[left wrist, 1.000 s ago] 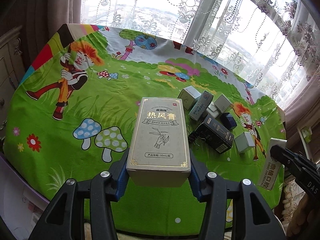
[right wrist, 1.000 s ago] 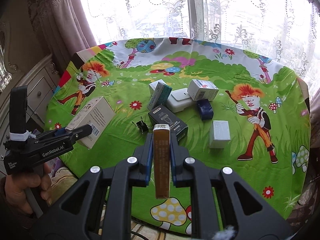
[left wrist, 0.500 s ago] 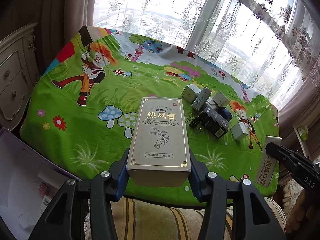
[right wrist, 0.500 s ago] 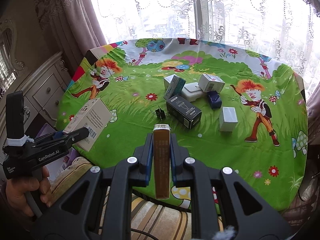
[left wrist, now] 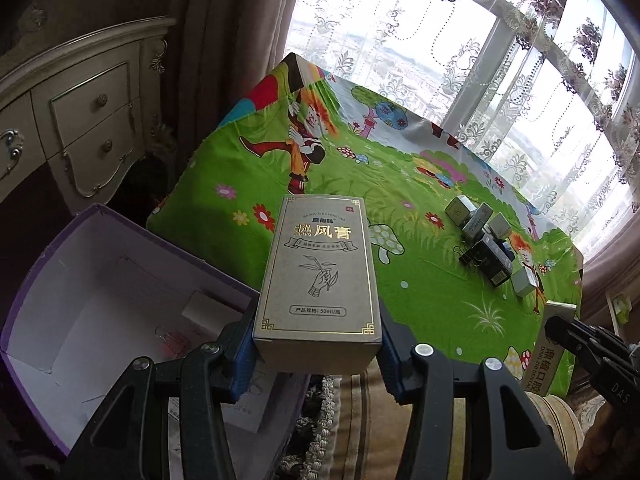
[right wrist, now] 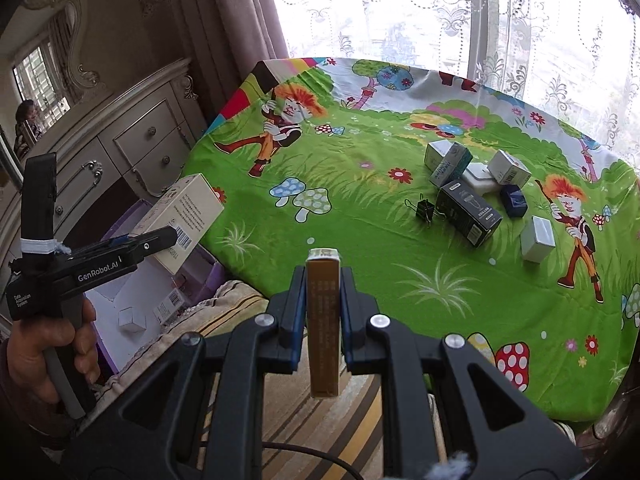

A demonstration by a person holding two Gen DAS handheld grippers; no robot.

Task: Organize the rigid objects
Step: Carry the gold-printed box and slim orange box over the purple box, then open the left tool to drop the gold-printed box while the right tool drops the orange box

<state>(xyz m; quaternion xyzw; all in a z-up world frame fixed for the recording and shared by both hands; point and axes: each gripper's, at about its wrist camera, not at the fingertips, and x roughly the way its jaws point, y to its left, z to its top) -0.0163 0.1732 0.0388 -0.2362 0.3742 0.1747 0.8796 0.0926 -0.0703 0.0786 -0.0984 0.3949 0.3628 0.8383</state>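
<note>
The grey-gold rectangular cardboard carton with gold Chinese lettering (left wrist: 318, 276) sits clamped broadside between the blue-padded fingers (left wrist: 244, 354) of the left gripper (left wrist: 318, 344), held in the air past the near edge of the bench (left wrist: 432, 292), above the gap between that edge and the open purple-walled cardboard box with a white inside (left wrist: 96, 304). The box stands low to the left of the bench, its near wall curving outward and its floor mostly bare apart from a small white carton and a few flat papers. The right gripper (right wrist: 322, 300) is closed tight on a slim brown-gold carton (right wrist: 322, 320) held on edge and upright, also off the near edge, over a striped cushion (right wrist: 304, 412). On the bench, covered by a bright green cartoon-printed cloth, the remaining small cartons form a cluster (right wrist: 476, 184) on the far right side: a black one lying flat, a black binder clip (right wrist: 425, 210) just beside it, white and teal ones behind, a dark blue one and a white one apart to the right. The cloth's left half and near strip lie bare. A cream carved dresser (right wrist: 132, 148) stands close to the bench's left edge.
</note>
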